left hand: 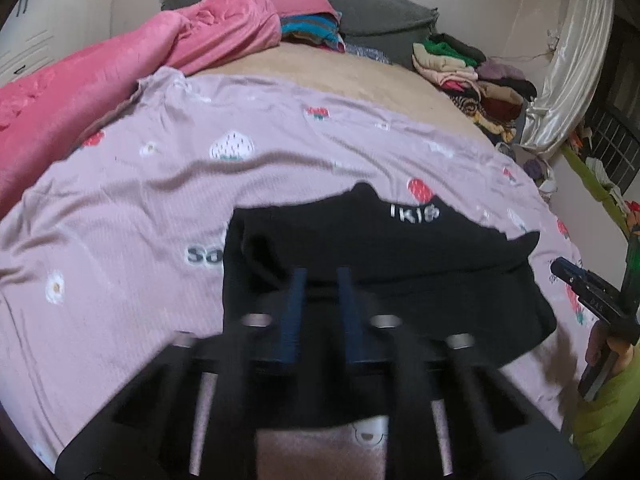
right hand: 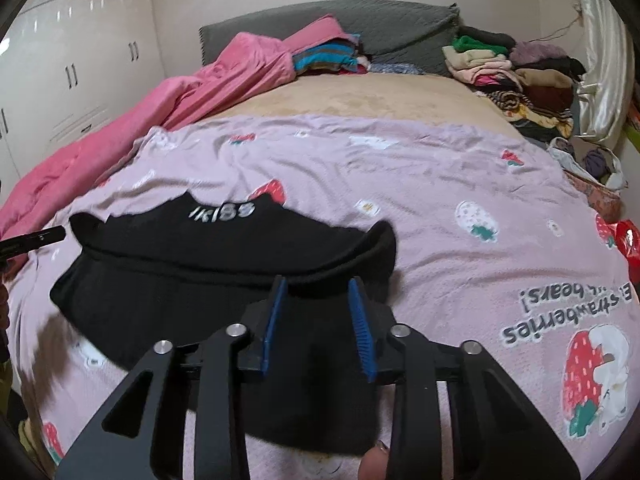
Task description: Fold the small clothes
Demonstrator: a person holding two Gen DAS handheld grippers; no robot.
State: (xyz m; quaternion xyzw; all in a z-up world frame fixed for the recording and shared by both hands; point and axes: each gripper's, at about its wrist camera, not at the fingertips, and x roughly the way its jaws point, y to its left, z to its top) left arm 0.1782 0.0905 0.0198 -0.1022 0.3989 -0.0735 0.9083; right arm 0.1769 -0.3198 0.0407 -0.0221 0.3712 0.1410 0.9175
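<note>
Soft, even indoor light; my left gripper [left hand: 322,276] smears with motion blur, glare streaks the wardrobe doors [right hand: 80,60], and fisheye edges bend darkly.

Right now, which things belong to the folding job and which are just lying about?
Job: black knit garment with white lettering; left gripper; right gripper.
Lying about: pink strawberry-print sheet; crumpled pink blanket; pile of mixed clothes; grey headboard cushion; white wardrobe.

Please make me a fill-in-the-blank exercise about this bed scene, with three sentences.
The garment with white letters is ____ in colour.
The lilac sheet under it is printed with red ____.
The crumpled blanket is ____.
Missing words: black; strawberries; pink.
</note>
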